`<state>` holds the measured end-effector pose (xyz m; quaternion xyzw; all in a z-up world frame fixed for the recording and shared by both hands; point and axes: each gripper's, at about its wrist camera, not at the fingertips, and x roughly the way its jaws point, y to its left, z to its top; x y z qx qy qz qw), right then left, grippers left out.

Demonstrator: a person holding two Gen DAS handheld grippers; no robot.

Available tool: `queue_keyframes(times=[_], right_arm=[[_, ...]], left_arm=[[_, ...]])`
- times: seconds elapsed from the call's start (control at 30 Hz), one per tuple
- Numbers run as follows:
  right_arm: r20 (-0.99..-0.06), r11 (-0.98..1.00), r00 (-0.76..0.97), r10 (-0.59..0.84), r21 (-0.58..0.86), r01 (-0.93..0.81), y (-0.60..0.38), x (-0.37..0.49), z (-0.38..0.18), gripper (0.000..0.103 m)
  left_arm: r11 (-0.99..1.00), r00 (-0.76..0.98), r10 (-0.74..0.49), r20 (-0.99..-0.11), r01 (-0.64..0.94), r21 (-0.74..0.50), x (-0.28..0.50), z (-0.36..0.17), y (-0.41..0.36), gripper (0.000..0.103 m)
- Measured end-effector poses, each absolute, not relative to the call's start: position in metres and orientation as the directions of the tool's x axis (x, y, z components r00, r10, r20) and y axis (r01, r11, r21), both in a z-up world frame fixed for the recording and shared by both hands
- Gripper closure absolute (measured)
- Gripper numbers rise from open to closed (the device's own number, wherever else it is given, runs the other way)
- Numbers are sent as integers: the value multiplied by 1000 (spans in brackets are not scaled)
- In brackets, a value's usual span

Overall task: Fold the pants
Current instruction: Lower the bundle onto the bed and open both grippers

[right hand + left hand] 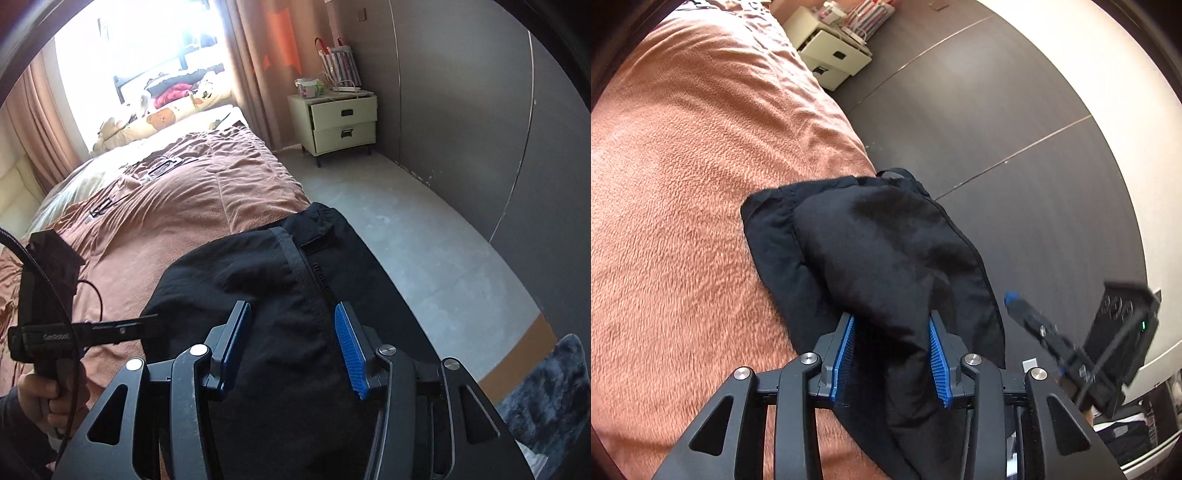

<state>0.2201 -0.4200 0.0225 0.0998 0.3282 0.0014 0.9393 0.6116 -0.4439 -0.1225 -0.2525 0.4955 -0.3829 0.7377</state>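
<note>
The black pants (871, 251) lie in a folded, puffy bundle at the edge of the bed, on a brown-orange blanket (683, 166) with a short fleecy pile. The cloth of the pants is thin and matte, with soft rounded folds. In the right wrist view a ribbed waistband (291, 254) and a dark zipper line run across them.

The left gripper (892, 321) points down at the bundle. Its two black fingers with blue ridged pads (938, 354) stand apart, and a fold of the black cloth runs between them — it fills the gap, but the pads do not seem to squeeze it, so the grip looks released.

The right gripper (291, 312) is also over the pants, near the waistband. Its jaws are parted, and the cloth lies under and between the fingers without being pinched. Its right pad (351, 354) is bright blue with fine ridges.

Each view catches the other gripper at its side; in the right wrist view a hand (37, 395) holds the handle of the left one.

Beyond the bed there is a grey floor (424, 240), a dark grey wall and a cream nightstand (341, 123) with two drawers — the upper one stands a little open.
</note>
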Motion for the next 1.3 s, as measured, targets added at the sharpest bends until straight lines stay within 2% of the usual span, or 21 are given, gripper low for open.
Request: queue_keyframes(times=[0.1, 0.2, 0.33, 0.4, 0.43, 0.57, 0.93, 1.03, 1.13, 1.23, 1.3], right_arm=[[-616, 978, 783, 88, 204, 51, -420, 199, 14, 62], [-617, 978, 782, 87, 201, 49, -424, 194, 8, 62], [-623, 977, 776, 94, 208, 49, -428, 197, 1, 62], [-628, 976, 772, 95, 213, 53, -429, 206, -1, 62], [-632, 976, 770, 92, 211, 57, -427, 215, -3, 62], [-640, 977, 764, 80, 201, 66, -429, 217, -2, 62], [-670, 982, 742, 10, 148, 120, -446, 170, -1, 65], [-702, 980, 709, -68, 85, 178, -451, 153, -4, 65], [-723, 971, 688, -64, 114, 210, -461, 142, -10, 65], [-743, 959, 659, -117, 87, 269, -470, 125, -10, 65], [-752, 949, 650, -113, 112, 294, -476, 113, -10, 65]], left_arm=[[579, 227, -815, -533, 285, -764, 624, -127, -443, 63], [572, 246, -817, -521, 241, -784, 639, -133, -442, 63], [507, 264, -849, -458, 158, -847, 651, -138, -435, 63], [536, 281, -831, -480, 169, -827, 657, -138, -436, 86], [544, 292, -826, -482, 191, -817, 658, -135, -435, 94], [584, 335, -800, -499, 238, -776, 659, -131, -432, 94], [678, 303, -733, -609, 252, -691, 641, -123, -418, 74], [691, 293, -722, -627, 259, -675, 629, -119, -408, 73], [713, 289, -701, -652, 283, -641, 613, -113, -401, 68], [729, 294, -684, -667, 311, -610, 598, -105, -394, 65], [734, 298, -678, -672, 327, -595, 589, -98, -389, 58]])
